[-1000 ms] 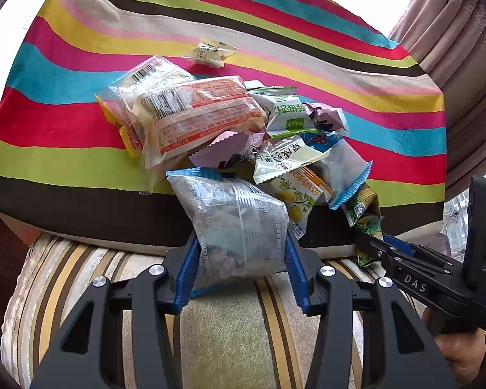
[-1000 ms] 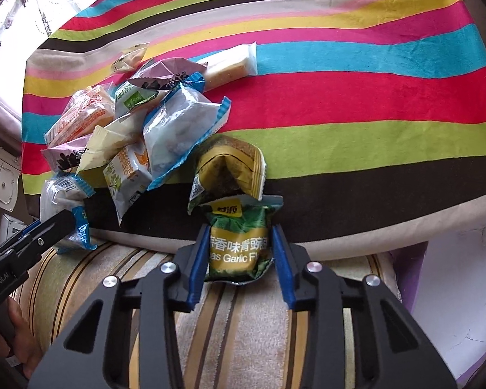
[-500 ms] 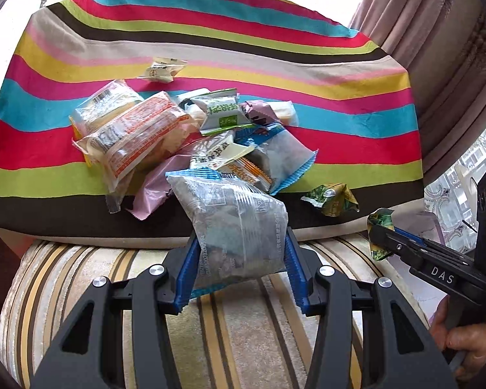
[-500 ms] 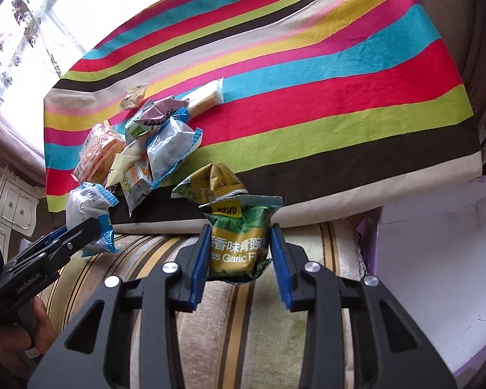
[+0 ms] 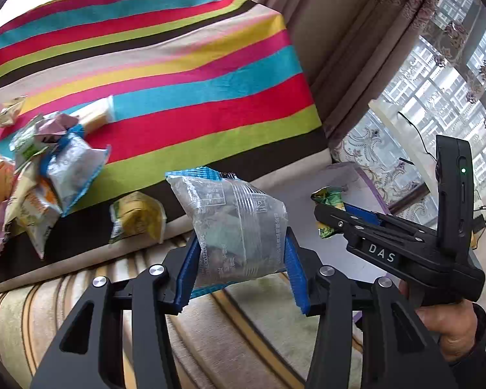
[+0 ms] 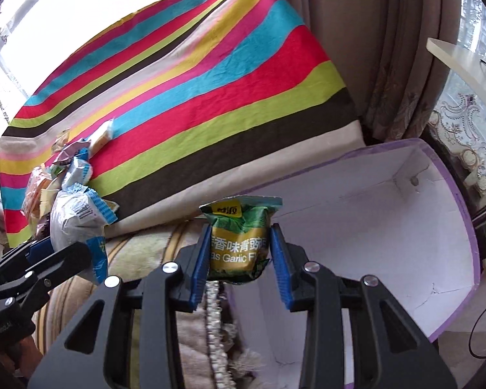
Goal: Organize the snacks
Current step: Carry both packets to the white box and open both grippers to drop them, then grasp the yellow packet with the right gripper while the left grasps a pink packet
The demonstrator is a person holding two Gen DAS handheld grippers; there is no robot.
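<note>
My left gripper is shut on a clear snack packet with blue edges, held off the table's front edge; the packet also shows in the right wrist view. My right gripper is shut on a green garlic pea packet, held over the near rim of an open white box with purple trim. The right gripper also shows in the left wrist view. A pile of snack packets lies on the striped tablecloth, with a yellow packet near the front edge.
A striped cushioned seat runs below the table edge. Curtains hang to the right of the table. A window with lace is at far right. The box stands right of the seat, beside the table's corner.
Both grippers have swung right and away from the snack pile, still holding their packets. The white box has come into view under the right gripper.
</note>
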